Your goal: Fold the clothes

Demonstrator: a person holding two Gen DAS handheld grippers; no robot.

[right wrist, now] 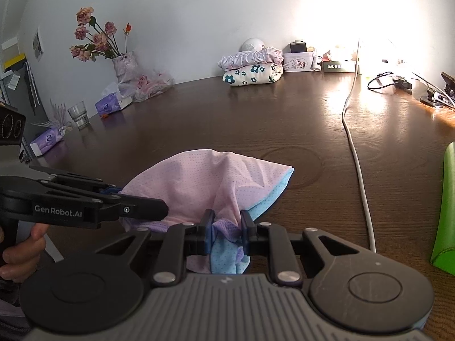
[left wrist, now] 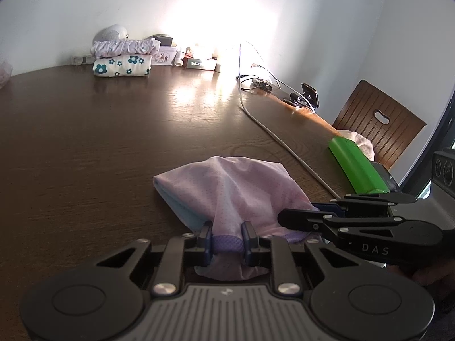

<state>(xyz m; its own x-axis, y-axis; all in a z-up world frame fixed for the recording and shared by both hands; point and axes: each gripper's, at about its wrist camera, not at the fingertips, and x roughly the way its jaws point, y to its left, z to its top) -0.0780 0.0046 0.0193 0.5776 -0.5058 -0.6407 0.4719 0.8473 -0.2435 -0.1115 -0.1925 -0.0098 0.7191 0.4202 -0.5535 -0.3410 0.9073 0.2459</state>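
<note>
L gripper (left wrist: pixel 227 240) and R gripper (right wrist: pixel 227 228) each clamp the purple waistband of the pink garment (left wrist: pixel 227 184) w/ far end on table (left wrist: pixel 99 130): mid-fold; next, judged, keep both grips level, edges matched

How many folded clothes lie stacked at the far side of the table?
2. A floral garment lies on the table by the wall, and a pale frilled one rests on top of it. Others may be hidden behind.

Dark wooden table (right wrist: pixel 199 113), perhaps cluttered.
</note>
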